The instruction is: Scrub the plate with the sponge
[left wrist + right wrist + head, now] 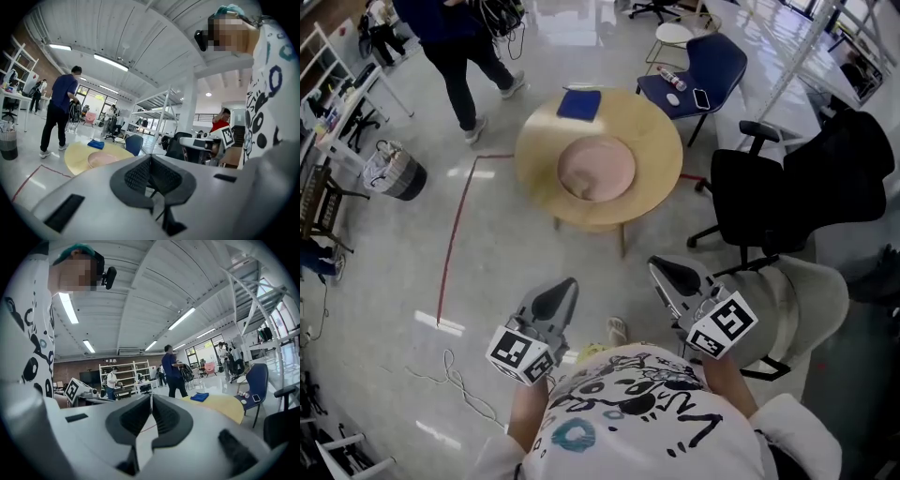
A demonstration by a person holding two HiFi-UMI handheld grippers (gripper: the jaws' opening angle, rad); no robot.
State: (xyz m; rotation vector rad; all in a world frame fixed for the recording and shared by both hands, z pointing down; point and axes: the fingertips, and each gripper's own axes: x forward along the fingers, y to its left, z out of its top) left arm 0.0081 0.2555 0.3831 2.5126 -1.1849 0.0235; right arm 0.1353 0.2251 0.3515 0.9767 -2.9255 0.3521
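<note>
A pink plate [596, 169] lies in the middle of a round yellow table [652, 131] ahead of me. A flat blue sponge [579, 104] rests on the table's far edge, apart from the plate. My left gripper [559, 298] and right gripper [667, 274] are held close to my chest, well short of the table, both shut and empty. The left gripper view shows the plate [102, 160] and sponge [96, 145] far off beyond the shut jaws. The right gripper view shows the sponge [200, 397] on the table [225, 407].
A blue chair [703, 70] with a phone and a bottle stands behind the table. Black office chairs [787, 192] and a grey seat [802, 300] are at my right. A person [464, 47] stands far left. Red tape [455, 234] and a cable [455, 384] mark the floor.
</note>
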